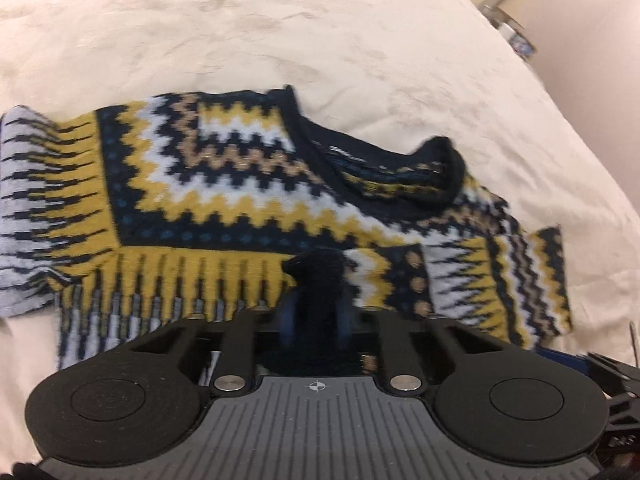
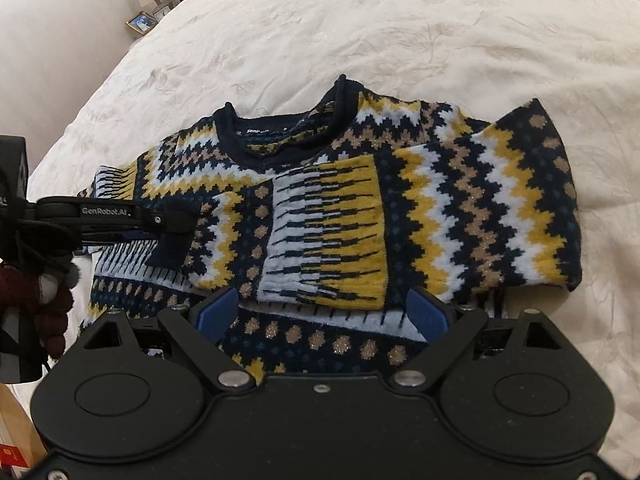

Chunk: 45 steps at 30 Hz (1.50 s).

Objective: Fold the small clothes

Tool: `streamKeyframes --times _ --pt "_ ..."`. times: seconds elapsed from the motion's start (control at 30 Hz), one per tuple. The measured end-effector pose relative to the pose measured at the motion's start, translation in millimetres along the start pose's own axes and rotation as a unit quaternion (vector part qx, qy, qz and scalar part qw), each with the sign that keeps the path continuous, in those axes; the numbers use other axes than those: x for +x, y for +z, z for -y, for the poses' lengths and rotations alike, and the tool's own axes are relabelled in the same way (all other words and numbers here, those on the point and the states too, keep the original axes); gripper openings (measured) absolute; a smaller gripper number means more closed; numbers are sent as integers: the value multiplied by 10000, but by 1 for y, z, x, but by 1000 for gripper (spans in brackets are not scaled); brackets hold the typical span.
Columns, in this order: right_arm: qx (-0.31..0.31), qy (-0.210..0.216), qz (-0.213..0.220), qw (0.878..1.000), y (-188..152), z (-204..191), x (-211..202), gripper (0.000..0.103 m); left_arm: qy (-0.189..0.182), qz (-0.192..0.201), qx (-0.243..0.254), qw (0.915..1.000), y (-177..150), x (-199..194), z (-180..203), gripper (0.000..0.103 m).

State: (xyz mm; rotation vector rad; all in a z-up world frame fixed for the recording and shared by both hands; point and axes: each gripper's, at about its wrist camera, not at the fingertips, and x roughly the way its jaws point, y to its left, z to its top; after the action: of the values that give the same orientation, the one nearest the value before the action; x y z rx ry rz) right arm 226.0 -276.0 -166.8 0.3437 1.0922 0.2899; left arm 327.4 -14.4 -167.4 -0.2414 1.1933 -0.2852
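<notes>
The patterned sweater (image 2: 340,208) is lying on the cream bedspread (image 2: 400,28) with both sleeves folded across its front, while the left gripper (image 1: 315,300) is pinching a dark cuff (image 1: 316,268) between its pressed-together fingers and the right gripper (image 2: 322,314) is hovering spread wide over the hem.

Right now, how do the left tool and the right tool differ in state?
The left tool is shut on the sweater's dark cuff; the right tool is open and holds nothing. The left tool sits over the sweater's left sleeve side, reaching in sideways; the right tool hovers at the near hem with its blue pads spread wide. Both are black with blue pads, above the same sweater on the cream bedspread.
</notes>
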Motion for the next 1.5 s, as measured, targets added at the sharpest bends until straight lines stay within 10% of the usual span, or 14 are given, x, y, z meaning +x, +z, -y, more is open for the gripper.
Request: streamKeyframes --times 0.4,1.03,1.5 --pt "174 -152 126 9997 -7 11 -18 92 120 1162 -46 9931 29 -102 13 12" --pt "1042 -599 351 9921 52 87 1 93 1340 153 -370 9902 19 -28 -62 14" --pt "1928 177 208 9809 79 137 44 93 1433 -219 -358 9888 20 12 -79 46"
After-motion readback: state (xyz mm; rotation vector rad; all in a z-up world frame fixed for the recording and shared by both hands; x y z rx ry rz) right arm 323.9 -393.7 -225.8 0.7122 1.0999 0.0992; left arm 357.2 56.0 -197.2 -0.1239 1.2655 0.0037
